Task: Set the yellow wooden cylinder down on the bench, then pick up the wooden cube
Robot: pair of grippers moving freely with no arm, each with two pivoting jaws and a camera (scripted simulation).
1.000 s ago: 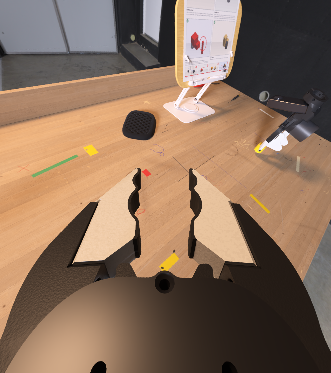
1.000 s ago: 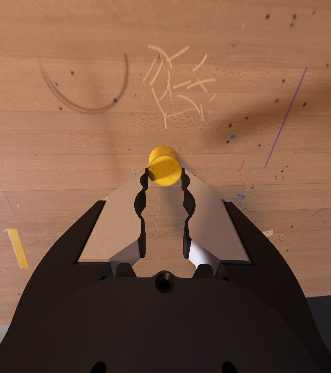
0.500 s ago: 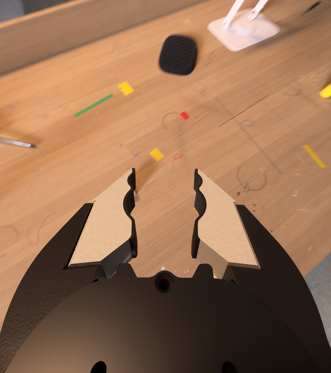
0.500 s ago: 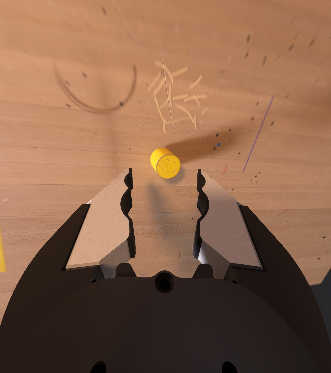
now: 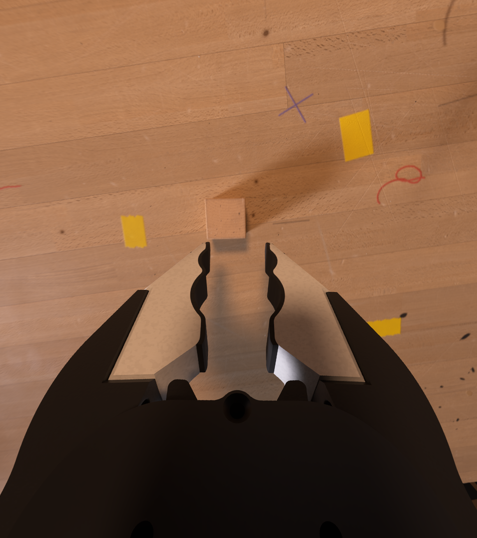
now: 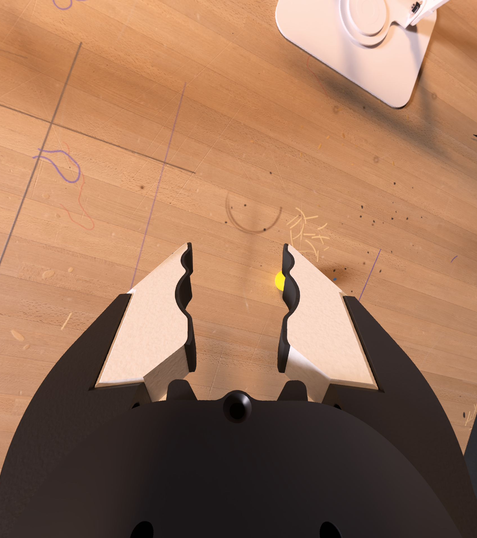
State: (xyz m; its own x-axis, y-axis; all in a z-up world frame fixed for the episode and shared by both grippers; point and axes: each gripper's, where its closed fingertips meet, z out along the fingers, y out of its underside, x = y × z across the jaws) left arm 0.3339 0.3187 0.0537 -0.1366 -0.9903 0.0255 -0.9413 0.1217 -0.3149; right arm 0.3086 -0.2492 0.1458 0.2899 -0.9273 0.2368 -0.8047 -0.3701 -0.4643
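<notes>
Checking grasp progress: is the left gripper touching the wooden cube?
Apart. The left wrist view shows the open left gripper short of the wooden cube, with bare bench between fingertips and cube.

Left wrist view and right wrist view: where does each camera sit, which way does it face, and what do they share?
Left wrist view: on the left gripper, facing steeply down at the bench; its open fingers frame the wooden cube just ahead.
Right wrist view: on the right gripper, looking down; open fingers, the yellow wooden cylinder peeking from behind the right finger, a white stand base beyond.
Shared: only the bench surface; neither shows the other gripper.
</notes>
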